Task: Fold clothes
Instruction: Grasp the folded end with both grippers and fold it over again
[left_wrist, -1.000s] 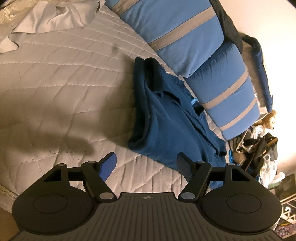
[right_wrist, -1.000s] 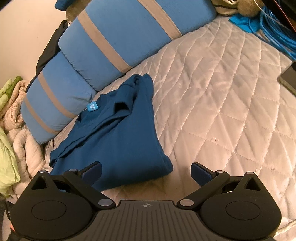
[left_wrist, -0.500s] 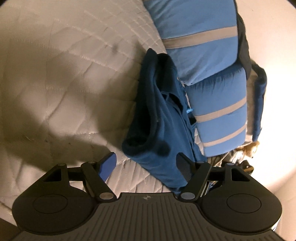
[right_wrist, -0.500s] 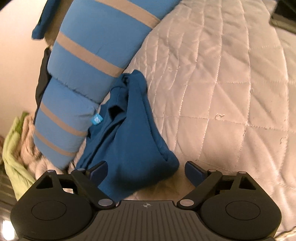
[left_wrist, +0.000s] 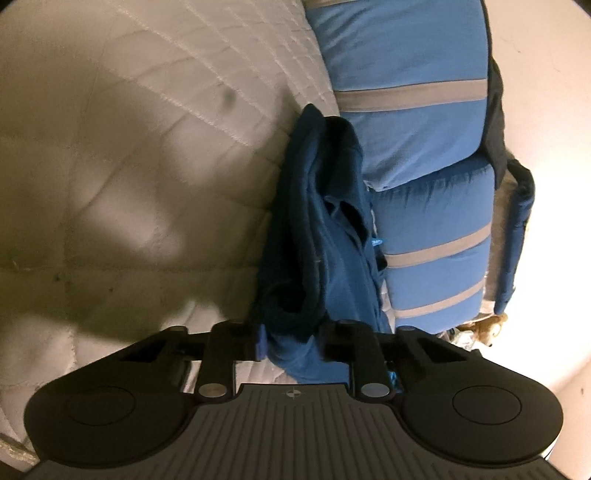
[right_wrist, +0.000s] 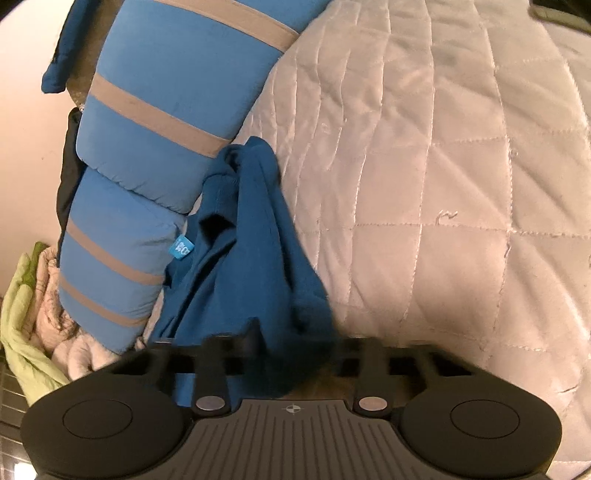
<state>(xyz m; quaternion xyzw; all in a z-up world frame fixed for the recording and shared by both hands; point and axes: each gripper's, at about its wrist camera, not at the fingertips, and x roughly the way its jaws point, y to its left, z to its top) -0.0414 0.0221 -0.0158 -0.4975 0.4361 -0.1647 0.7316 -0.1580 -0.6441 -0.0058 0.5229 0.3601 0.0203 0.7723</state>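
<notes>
Faintly, the shirt's (right_wrist: 255, 266) tag (right_wrist: 181, 250) stays unreadable.

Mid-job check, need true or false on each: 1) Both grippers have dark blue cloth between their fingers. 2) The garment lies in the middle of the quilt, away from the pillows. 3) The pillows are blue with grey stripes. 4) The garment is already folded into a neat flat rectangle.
1) True. The left gripper and the right gripper have just been closing, each pinching the near edge of the dark blue garment.
2) False. It lies bunched right against the striped pillows, on the quilt.
3) True.
4) False. It is crumpled, with loose folds and a light blue tag showing.
</notes>
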